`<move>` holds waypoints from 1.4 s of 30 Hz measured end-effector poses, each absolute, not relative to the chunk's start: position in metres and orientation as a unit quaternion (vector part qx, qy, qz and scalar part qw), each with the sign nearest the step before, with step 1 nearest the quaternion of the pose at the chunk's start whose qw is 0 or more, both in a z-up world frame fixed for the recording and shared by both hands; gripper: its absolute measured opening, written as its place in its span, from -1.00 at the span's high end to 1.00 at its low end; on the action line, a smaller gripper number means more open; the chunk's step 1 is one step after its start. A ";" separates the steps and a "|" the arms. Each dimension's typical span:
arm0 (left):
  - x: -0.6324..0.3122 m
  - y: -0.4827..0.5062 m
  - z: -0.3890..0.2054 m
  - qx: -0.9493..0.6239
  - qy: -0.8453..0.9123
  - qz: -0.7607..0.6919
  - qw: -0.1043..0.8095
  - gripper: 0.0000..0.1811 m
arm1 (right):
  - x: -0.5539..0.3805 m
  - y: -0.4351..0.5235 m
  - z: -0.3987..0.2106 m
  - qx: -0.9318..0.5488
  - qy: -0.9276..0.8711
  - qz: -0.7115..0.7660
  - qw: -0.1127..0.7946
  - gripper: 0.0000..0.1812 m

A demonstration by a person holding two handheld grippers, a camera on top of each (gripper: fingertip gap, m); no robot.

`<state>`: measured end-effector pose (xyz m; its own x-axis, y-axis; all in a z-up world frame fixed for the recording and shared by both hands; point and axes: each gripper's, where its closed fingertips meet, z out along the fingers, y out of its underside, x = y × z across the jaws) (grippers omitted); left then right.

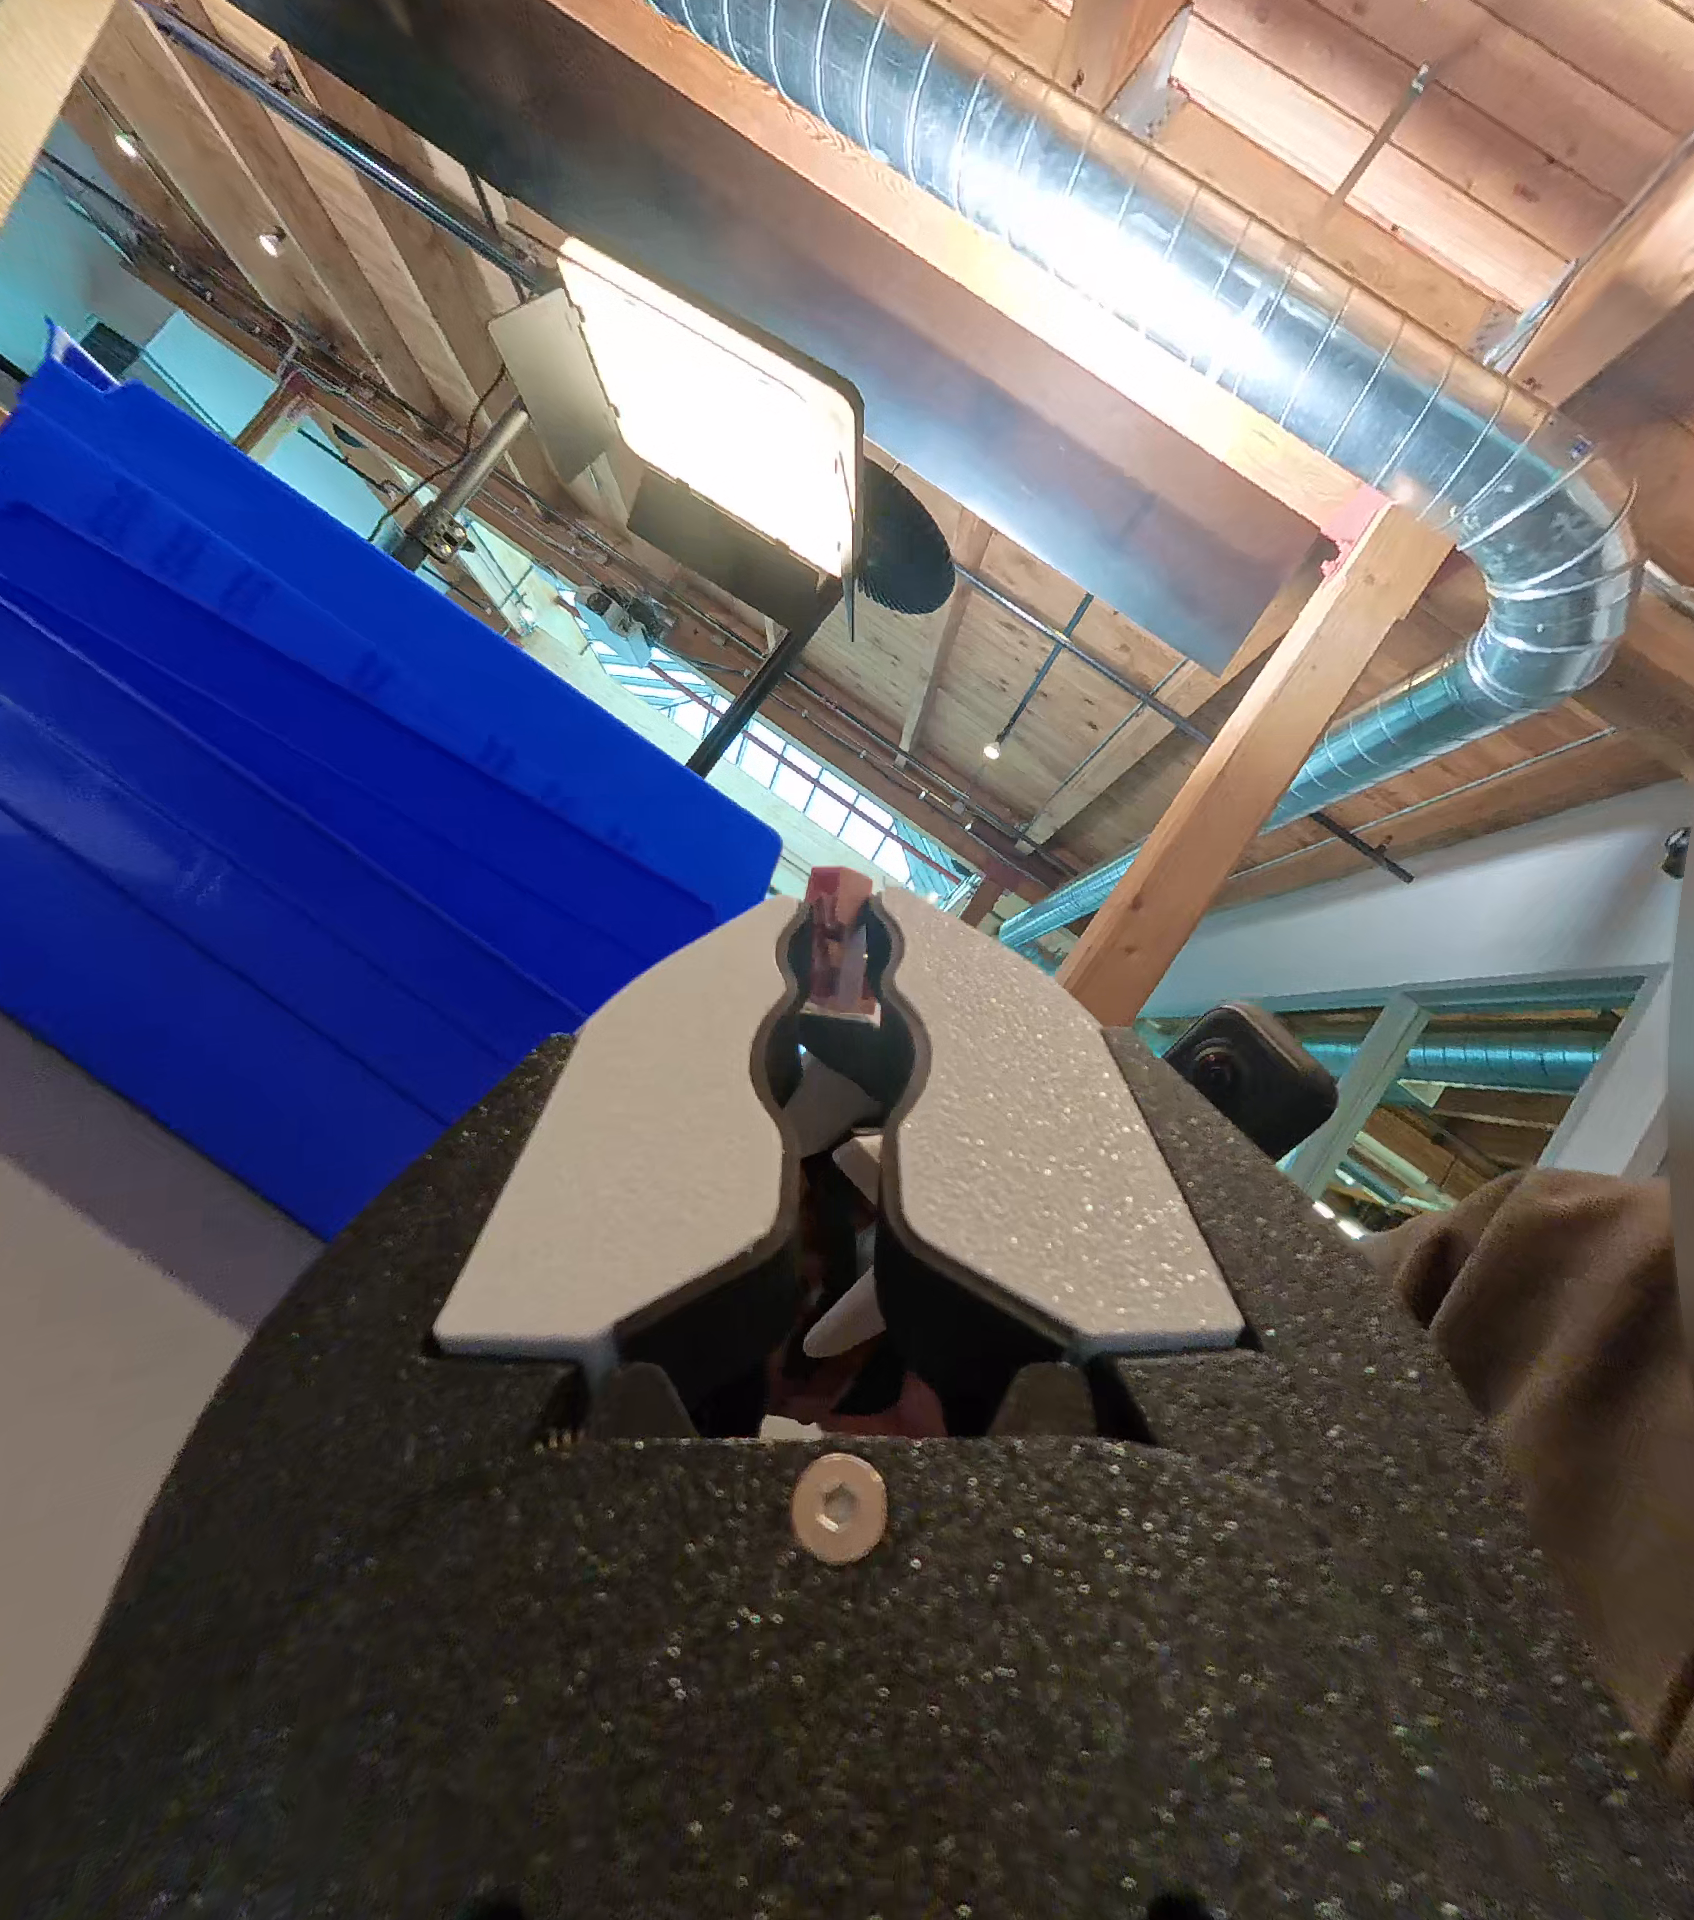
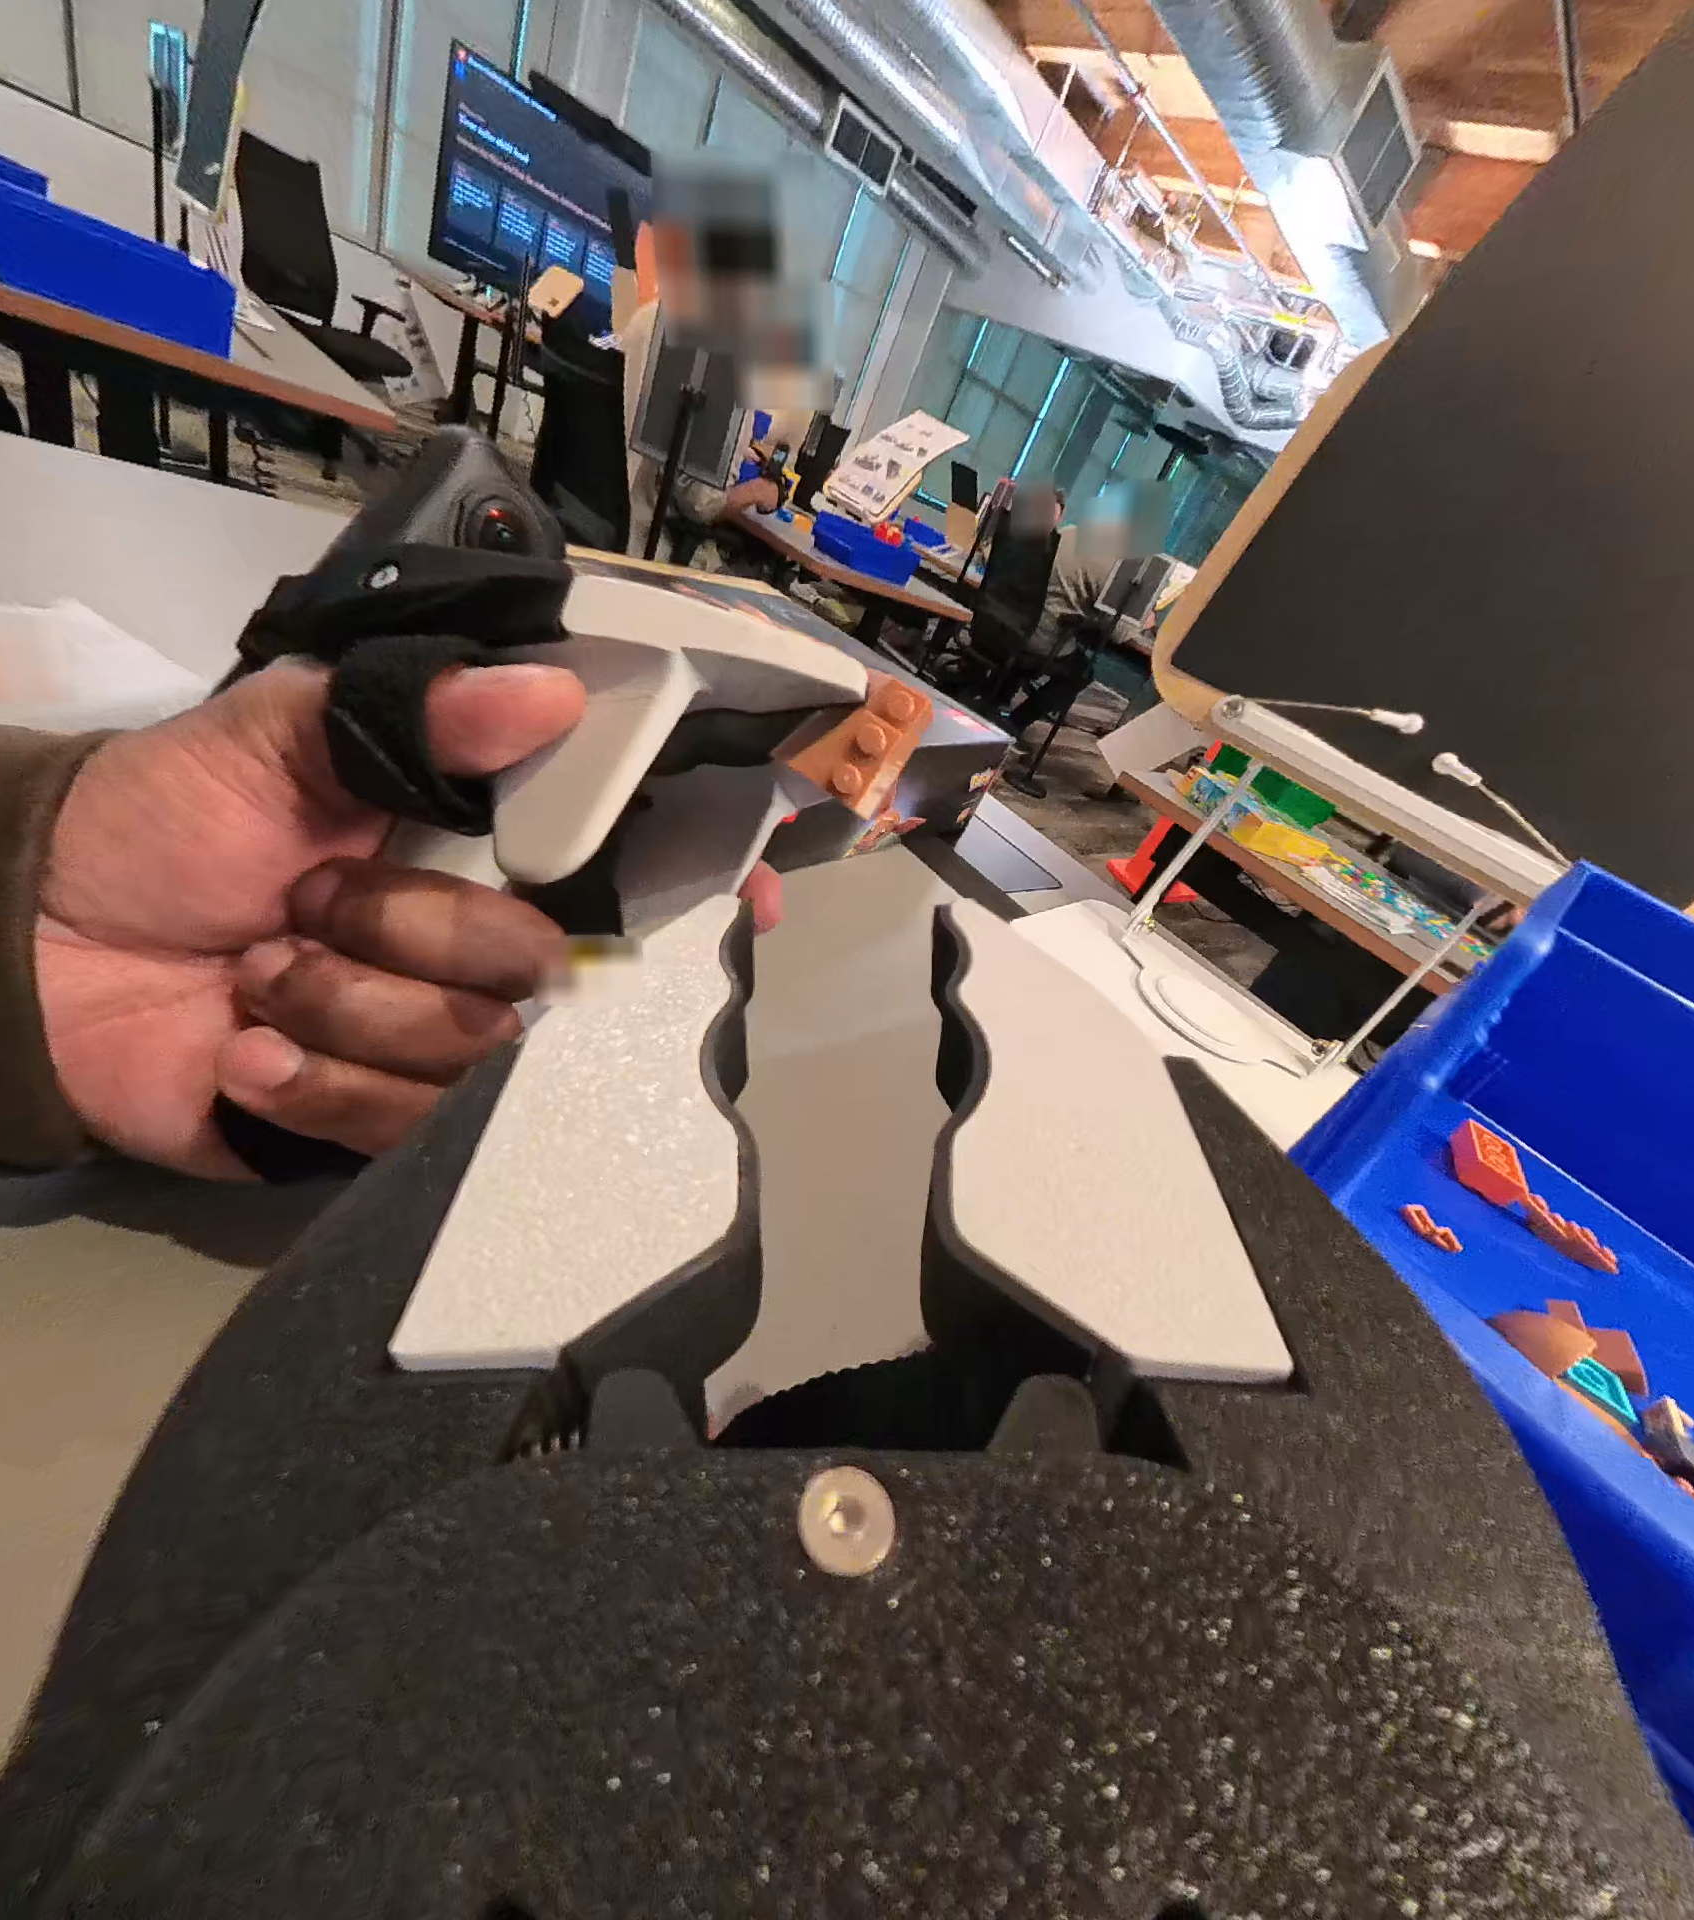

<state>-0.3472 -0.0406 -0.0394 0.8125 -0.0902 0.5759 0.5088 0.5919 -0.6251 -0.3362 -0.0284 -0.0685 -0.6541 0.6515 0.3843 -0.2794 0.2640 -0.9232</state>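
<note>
Left gripper (image 2: 827,743) clenched on a brown stud brick (image 2: 869,743); right gripper (image 2: 838,961) released, empty.
Blue bin (image 2: 1653,1039) of loose pieces at three o'clock.

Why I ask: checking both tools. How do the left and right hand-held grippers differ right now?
The left hand-held gripper is shut on a small brown brick; the right hand-held gripper is open and empty. The left tilts up toward the ceiling; the right points across the white table. Both have grey fingers on black bodies.
</note>
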 end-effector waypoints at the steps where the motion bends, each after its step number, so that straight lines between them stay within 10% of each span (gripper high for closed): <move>1: -0.345 -0.036 -0.041 -0.425 -0.248 -0.166 0.855 0.90 | -0.335 -0.027 -0.069 -0.133 -0.690 0.589 0.400 0.63; 42: -0.316 0.013 -0.101 -0.731 -0.109 0.060 0.671 0.90 | -0.317 -0.005 -0.116 -0.063 -0.762 0.574 0.293 0.77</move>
<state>-0.3162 0.0125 -0.1012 0.9691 0.2397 0.0576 0.0776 -0.0750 -0.9942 -0.3165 -0.0054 -0.1162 -0.8205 0.4317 0.3747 -0.2404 0.3340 -0.9114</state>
